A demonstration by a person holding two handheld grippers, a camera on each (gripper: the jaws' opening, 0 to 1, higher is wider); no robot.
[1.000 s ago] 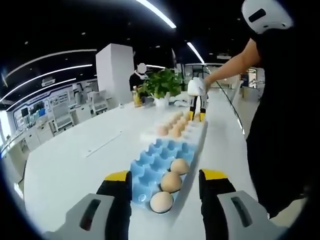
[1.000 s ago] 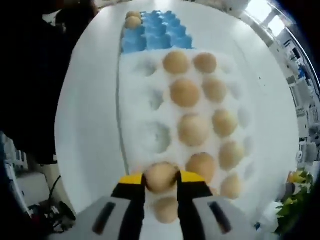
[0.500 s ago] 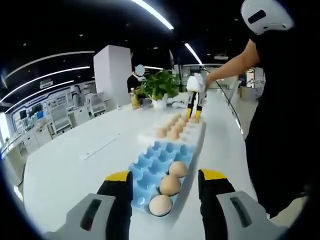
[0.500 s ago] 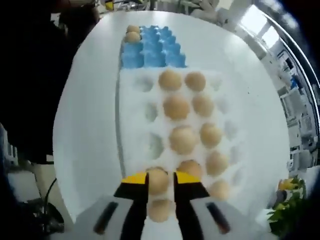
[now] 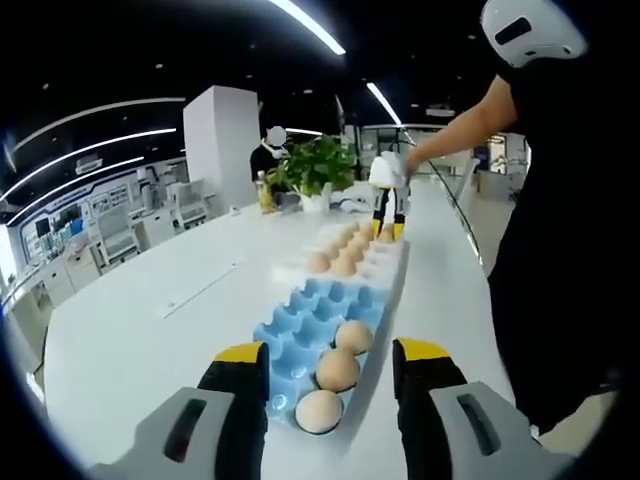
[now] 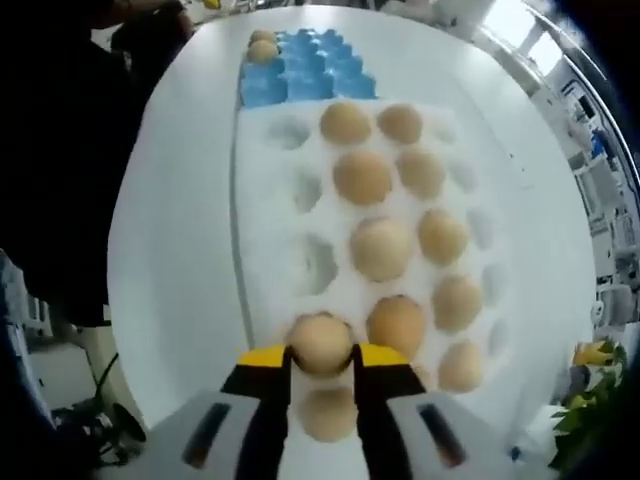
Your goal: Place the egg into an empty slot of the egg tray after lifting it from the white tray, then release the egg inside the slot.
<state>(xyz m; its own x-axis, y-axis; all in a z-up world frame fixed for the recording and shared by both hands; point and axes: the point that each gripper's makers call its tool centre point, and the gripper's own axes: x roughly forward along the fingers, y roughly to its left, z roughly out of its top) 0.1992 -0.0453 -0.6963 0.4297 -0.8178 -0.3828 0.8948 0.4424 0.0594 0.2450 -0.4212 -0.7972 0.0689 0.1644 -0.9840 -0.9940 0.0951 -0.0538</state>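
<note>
- Right gripper (image 6: 320, 352): yellow-tipped jaws pinch an egg (image 6: 320, 343) from both sides, over the near end of the white tray (image 6: 268, 230).
- In the right gripper view, whether the egg is clear of its cup or seated in it: cannot tell. Another egg (image 6: 328, 414) sits just below it between the jaws.
- White tray lies on the white table (image 6: 175, 240), end to end with the blue egg tray (image 6: 300, 78) at its far end.
- White tray carries about nine more eggs in two columns on its right side; left column of cups is mostly empty.
- Left gripper (image 5: 330, 366): jaws spread apart, nothing between them, over the near end of the blue egg tray (image 5: 310, 325).
- Blue egg tray holds three eggs (image 5: 337, 369) in a row along its right edge, rest of its cups empty.
- From the left gripper view, the right gripper (image 5: 387, 212) stands tips-down over the far end of the white tray (image 5: 385, 262), held by a person's hand (image 5: 405, 163).
- Potted plant (image 5: 312, 167) sits at the far end of the table, beyond the trays.
</note>
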